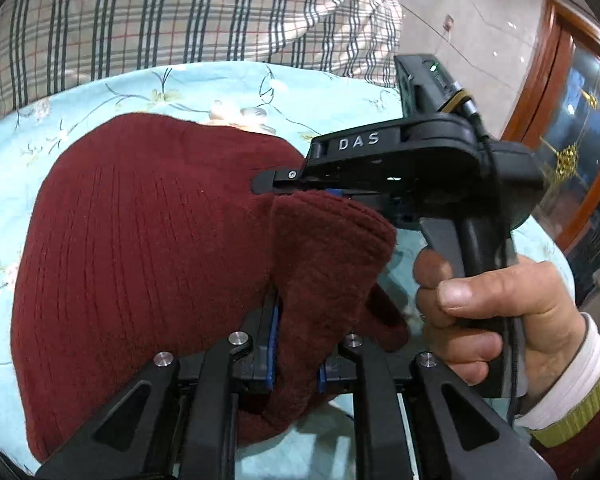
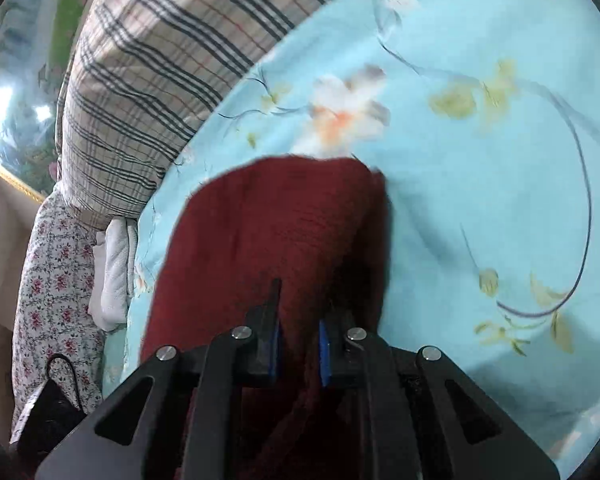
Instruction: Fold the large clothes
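Left wrist view: the maroon knit sweater (image 1: 140,248) lies on a bed under a light blue floral bedsheet (image 1: 188,84), with a plaid quilt (image 1: 160,12) bunched beyond it at 12 o'clock. The left tool (image 1: 296,356) is pinching a fold of the sweater's edge; cloth fills the narrow gap between its blue pads (image 1: 274,344). At 3 o'clock the right tool (image 1: 340,196), carried by the person's right hand (image 1: 496,312), is pressed onto a raised hem of the same garment.

Right wrist view: the right tool (image 2: 298,354) is closed to a narrow gap with the sweater (image 2: 276,232) passing between its pads (image 2: 323,346). The garment runs away toward 12 o'clock over the bedsheet (image 2: 480,160); the quilt (image 2: 148,92) sits at 10 o'clock. A floral cloth (image 2: 52,288) and a white towel (image 2: 114,272) lie at 9 o'clock, off the bed's edge. This frame is blurred.

Assessment: the sweater appears soft, thick and limp, of moderate weight, and will sag and stretch wherever unsupported. The ribbed knit should grip well against the pads and is not fragile. Holds are best taken at the hem or a doubled edge, both layers gathered, the two tools spaced along the same edge so the fold carries over evenly.
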A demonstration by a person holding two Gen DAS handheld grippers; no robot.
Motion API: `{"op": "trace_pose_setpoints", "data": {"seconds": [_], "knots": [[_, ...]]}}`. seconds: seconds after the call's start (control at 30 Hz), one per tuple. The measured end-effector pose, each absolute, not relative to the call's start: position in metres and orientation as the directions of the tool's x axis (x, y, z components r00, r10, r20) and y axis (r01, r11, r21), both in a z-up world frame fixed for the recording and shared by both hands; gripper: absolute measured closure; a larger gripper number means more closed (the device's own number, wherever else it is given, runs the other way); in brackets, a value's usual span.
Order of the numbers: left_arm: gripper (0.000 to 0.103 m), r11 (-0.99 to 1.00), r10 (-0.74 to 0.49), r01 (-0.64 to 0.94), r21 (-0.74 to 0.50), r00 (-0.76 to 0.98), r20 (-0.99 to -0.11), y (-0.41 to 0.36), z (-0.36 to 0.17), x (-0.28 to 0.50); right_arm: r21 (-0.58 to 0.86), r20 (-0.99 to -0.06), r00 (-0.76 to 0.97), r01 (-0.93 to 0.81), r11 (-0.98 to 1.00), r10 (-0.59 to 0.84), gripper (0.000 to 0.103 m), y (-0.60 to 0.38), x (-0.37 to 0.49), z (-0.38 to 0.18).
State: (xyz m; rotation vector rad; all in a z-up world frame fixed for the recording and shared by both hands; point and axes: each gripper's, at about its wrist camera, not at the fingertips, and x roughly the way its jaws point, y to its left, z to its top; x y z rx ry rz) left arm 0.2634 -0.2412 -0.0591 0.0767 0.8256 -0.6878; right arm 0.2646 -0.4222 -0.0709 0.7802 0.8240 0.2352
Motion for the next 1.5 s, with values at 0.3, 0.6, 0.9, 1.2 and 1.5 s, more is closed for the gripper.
{"op": "trace_pose_setpoints", "data": {"seconds": [0.3,0.6,0.9,1.2,1.5], "knots": [[0.036,0.747,-0.605,0.591,-0.306,0.412,-0.682,-0.204,-0.024,0.244,0.646,-0.605,0.679,0.113,0.755,0.416,0.063,-0.413,0.252,-0.052],[0.004,0.835,-0.545,0.404,-0.374,0.506,-0.669,-0.108,-0.008,0.268,0.67,-0.583,0.692,0.113,0.734,0.426,0.019,-0.424,0.217,-0.045],[0.004,0.785,-0.619,0.268,-0.558,0.328,-0.714,-0.089,-0.053,0.336,0.696,-0.591,0.633,0.087,0.713,0.5,0.019,-0.416,0.225,-0.057],[0.0,0.679,-0.733,0.222,-0.7,0.147,-0.665,-0.115,-0.109,0.386,0.731,-0.598,0.556,0.082,0.677,0.578,0.019,-0.413,0.263,-0.071],[0.042,0.701,-0.71,0.343,-0.626,0.254,-0.657,-0.119,-0.087,0.373,0.692,-0.628,0.524,0.039,0.721,0.575,0.065,-0.381,0.263,-0.064]]}}
